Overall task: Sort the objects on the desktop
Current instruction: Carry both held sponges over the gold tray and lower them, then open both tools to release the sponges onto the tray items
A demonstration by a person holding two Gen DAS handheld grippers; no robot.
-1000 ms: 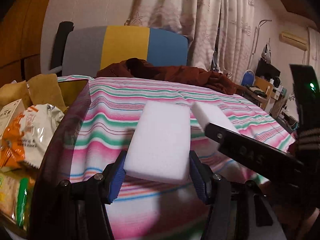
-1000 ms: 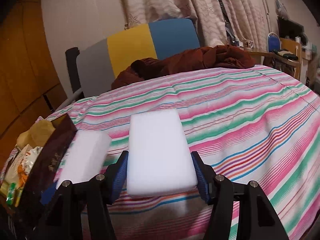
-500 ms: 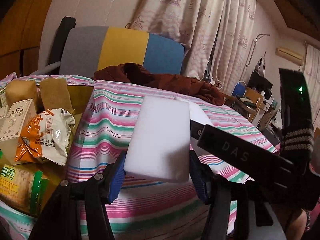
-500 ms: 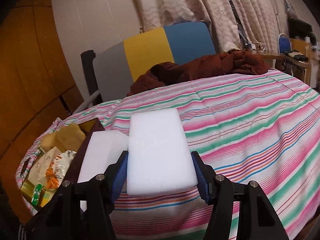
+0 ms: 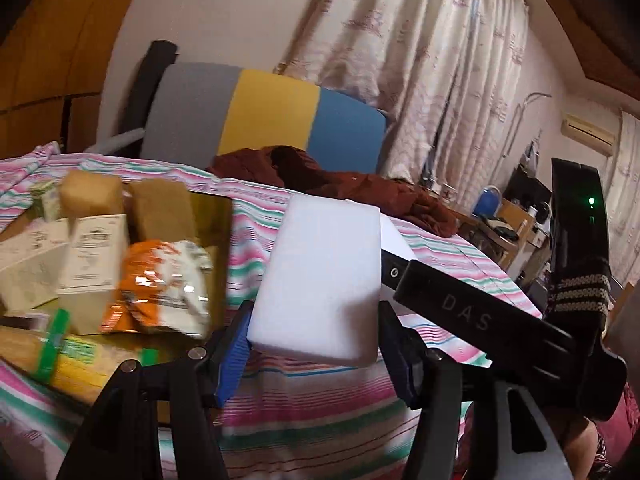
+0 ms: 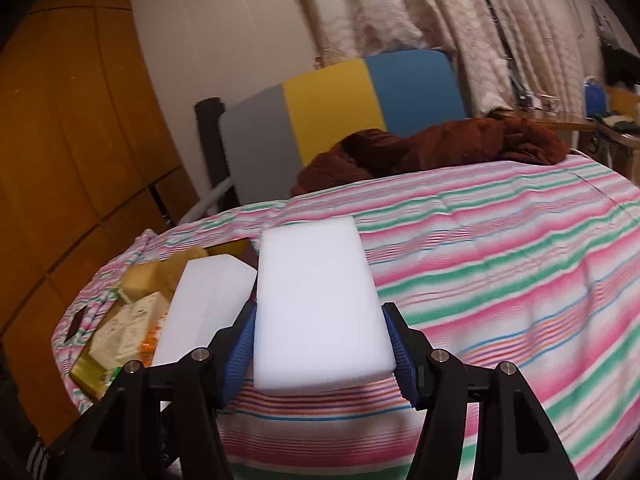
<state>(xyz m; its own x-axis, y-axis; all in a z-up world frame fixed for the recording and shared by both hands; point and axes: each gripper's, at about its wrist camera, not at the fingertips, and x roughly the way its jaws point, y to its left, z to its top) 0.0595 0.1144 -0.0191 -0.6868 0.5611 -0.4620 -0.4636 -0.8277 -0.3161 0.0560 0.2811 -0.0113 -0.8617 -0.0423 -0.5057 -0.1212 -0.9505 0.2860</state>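
On the left wrist view, my left gripper (image 5: 314, 350) is clamped on a white foam block (image 5: 322, 280), blue pads (image 5: 231, 364) pressing both long sides, block held above the striped tablecloth (image 5: 304, 412). Just right of it my right gripper (image 5: 480, 320) crosses the frame, black body marked DAS, with the corner of a 2nd white block (image 5: 394, 240) peeking out behind the 1st. Left of my block sits an open box (image 5: 212, 240) with gold inner wall, packed with snacks: orange and white snack bag (image 5: 160, 284), cream carton (image 5: 94, 252), 2 tan sponges (image 5: 120, 204), yellow cracker pack (image 5: 60, 356) with green band. Brown cloth (image 5: 340, 184) heaped at the far table edge, tricolor chair back (image 5: 264, 116) behind it. View is motion blurred.

Over on the right wrist view, my right gripper (image 6: 320, 354) is closed on its own white foam block (image 6: 316, 308), pads tight on both sides, block lifted over the cloth. The left gripper's block (image 6: 204, 312) sits just beside it on the left, nearly touching, partly over the snack box (image 6: 116, 340). Brown cloth (image 6: 432, 152) and chair back (image 6: 340, 108) at the far side, curtains (image 6: 420, 8) behind.
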